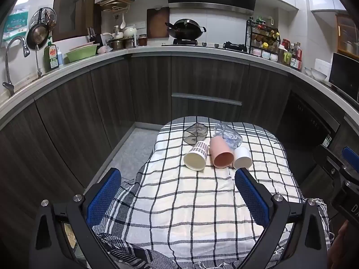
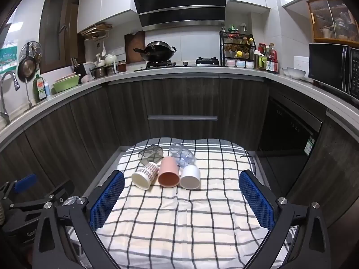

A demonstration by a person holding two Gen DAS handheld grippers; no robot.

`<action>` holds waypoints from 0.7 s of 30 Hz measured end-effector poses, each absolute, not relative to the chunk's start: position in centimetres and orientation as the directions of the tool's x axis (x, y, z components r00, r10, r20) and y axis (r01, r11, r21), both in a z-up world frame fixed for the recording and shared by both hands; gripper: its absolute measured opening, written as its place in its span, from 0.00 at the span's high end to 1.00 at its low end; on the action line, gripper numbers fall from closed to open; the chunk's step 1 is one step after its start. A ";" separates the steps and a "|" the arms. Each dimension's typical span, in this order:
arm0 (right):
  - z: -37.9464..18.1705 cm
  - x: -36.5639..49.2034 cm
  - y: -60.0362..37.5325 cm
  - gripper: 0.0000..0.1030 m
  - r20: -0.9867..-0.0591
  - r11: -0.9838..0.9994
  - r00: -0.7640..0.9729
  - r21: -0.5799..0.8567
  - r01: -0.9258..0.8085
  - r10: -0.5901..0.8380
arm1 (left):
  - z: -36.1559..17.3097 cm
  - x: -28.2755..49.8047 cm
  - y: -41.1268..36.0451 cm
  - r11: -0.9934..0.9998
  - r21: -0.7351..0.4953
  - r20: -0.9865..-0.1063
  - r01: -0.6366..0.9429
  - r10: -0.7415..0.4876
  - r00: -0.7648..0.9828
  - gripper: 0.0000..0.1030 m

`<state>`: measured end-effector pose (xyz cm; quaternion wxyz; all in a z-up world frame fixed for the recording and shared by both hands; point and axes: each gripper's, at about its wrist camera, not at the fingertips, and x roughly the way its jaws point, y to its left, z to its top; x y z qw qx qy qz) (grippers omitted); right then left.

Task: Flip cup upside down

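Several cups lie on their sides on a checked cloth [image 1: 190, 201] [image 2: 179, 219], mouths toward me. In front lie a patterned paper cup [image 1: 195, 158] [image 2: 145, 178], a pink cup [image 1: 221, 153] [image 2: 168, 172] and a white cup [image 1: 242, 157] [image 2: 190, 177]. Behind them lie a dark clear cup [image 1: 194, 133] [image 2: 150, 154] and a clear glass cup [image 1: 228, 134] [image 2: 182, 153]. My left gripper [image 1: 178, 178] is open and empty, short of the cups. My right gripper [image 2: 181, 180] is open and empty, its fingertips level with the front row.
Dark kitchen cabinets [image 2: 179, 105] with a worktop wrap around behind the cloth-covered table. The floor [image 1: 132, 150] drops off left of the table. The right gripper shows at the left view's right edge [image 1: 345, 179]; the left gripper shows at the right view's left edge [image 2: 27, 199].
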<state>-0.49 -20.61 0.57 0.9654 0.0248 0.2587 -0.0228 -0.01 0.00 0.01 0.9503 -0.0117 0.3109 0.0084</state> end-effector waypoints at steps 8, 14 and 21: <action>0.5 -0.6 -20.6 0.01 -0.493 0.997 0.870 0.044 0.057 -0.028 | -0.3 -0.1 -0.2 0.999 -0.023 -0.591 -0.026 0.007 0.807 0.00; 0.6 -0.6 -20.6 0.01 -0.491 0.997 0.871 0.044 0.056 -0.028 | -0.1 0.0 -0.3 0.999 -0.020 -0.594 -0.027 0.010 0.805 0.00; 0.6 -0.7 -20.7 0.01 -0.490 0.997 0.871 0.045 0.056 -0.027 | -0.1 0.0 -0.2 0.999 -0.019 -0.593 -0.026 0.009 0.805 0.00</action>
